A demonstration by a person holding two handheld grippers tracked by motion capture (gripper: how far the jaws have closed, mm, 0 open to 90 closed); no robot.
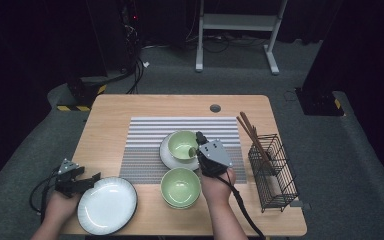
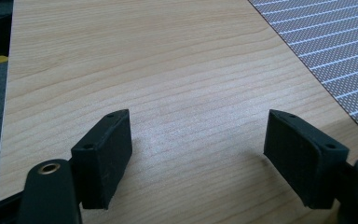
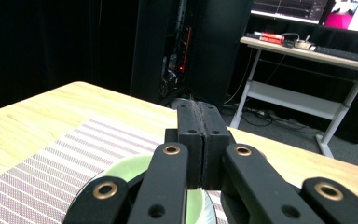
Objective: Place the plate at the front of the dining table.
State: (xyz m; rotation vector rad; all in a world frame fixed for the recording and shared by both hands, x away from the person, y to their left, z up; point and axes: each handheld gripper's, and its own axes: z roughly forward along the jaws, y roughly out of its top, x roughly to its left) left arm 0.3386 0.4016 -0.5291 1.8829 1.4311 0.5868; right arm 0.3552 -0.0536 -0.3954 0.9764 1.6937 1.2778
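Sitting on a white saucer in the centre of the high view, a pale green bowl rests on a grey striped placemat. The right gripper reaches over the bowl's right rim, its black jaws clenched flat against each other with nothing seen between them. In the right gripper view the bowl lies low in the frame, just beneath and behind the closed jaws.

A second green bowl sits directly below the first in the high view, beside the person's right hand. At lower left, the left gripper holds its jaws released and wide apart just beside the rim of a white ribbed plate. At right stands a black wire basket holding brown chopsticks. Everything rests on a light wooden table.
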